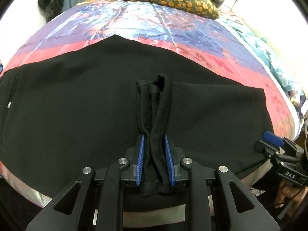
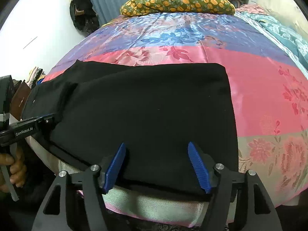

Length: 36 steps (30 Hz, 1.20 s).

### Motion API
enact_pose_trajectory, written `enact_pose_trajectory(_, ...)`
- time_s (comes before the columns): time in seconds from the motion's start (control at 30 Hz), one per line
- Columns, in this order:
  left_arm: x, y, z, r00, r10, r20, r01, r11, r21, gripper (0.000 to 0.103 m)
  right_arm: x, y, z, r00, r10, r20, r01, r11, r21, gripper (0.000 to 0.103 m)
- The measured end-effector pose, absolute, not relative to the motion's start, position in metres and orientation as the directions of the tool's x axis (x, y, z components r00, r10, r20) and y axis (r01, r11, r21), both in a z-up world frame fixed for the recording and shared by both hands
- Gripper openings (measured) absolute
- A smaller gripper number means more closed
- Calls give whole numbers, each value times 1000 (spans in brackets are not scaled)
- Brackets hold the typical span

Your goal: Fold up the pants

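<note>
The black fabric pants (image 2: 146,104) lie flat across the near edge of the pink-and-blue floral satin bedspread (image 2: 259,100), probably mid-fold. Left gripper (image 1: 154,144) is pinching a bunched hem of them tight, while the right gripper (image 2: 156,154) hovers spread wide over the near right corner, gripping nothing.

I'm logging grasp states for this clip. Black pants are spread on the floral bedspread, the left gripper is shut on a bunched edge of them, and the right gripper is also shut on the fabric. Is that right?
Not quite. The right gripper is open, its blue fingers spread over the black pants, as the right wrist view shows. The left gripper is indeed shut on a bunched edge, and the pants lie on the floral bedspread.
</note>
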State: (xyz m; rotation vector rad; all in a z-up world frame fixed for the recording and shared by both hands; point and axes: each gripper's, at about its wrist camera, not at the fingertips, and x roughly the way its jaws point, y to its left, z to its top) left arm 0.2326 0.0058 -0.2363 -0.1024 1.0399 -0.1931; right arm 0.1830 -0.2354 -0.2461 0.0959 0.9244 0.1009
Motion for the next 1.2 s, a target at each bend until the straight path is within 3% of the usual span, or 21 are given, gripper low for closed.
enact_pose_trajectory(0.33,232,7,-237,500,-215,-839,115,977,-181,24,193,-237,-242,599,169,-783,-46,983,177,70)
enact_pose_trajectory(0.4,232,8,-238,500,-222,-837,113,975,-192,24,190,-249,-228,641,186,-745,-10,972,234,70)
enact_pose_trajectory(0.53,232,8,-238,500,-224,-837,107,975,-197,24,196,-258,-201,720,100,-687,33,983,178,70)
enact_pose_trajectory(0.63,232,7,-238,498,-223,-838,110,975,-194,24,218,-258,-206,683,66,-727,34,992,123,70)
enact_pose_trajectory(0.73,232,8,-238,496,-229,-838,112,973,-199,24,247,-261,-245,527,54,-848,42,995,89,72)
enact_pose_trajectory(0.83,231,9,-237,498,-231,-836,111,973,-203,24,245,-250,-239,550,6,-835,7,1000,11,73)
enact_pose_trajectory(1.03,231,8,-239,497,-236,-835,106,972,-212,24,197,-231,-208,648,55,-760,-25,998,51,75)
enact_pose_trajectory(1.1,231,9,-238,497,-243,-833,104,970,-220,24,193,-222,-222,618,71,-783,-43,997,56,80)
enact_pose_trajectory(1.17,230,11,-237,496,-260,-828,98,965,-245,29,195,-217,-250,542,64,-838,-44,998,48,81)
enact_pose_trajectory(1.2,228,14,-237,496,-270,-825,92,962,-259,34,194,-218,-250,570,66,-819,-42,998,51,85)
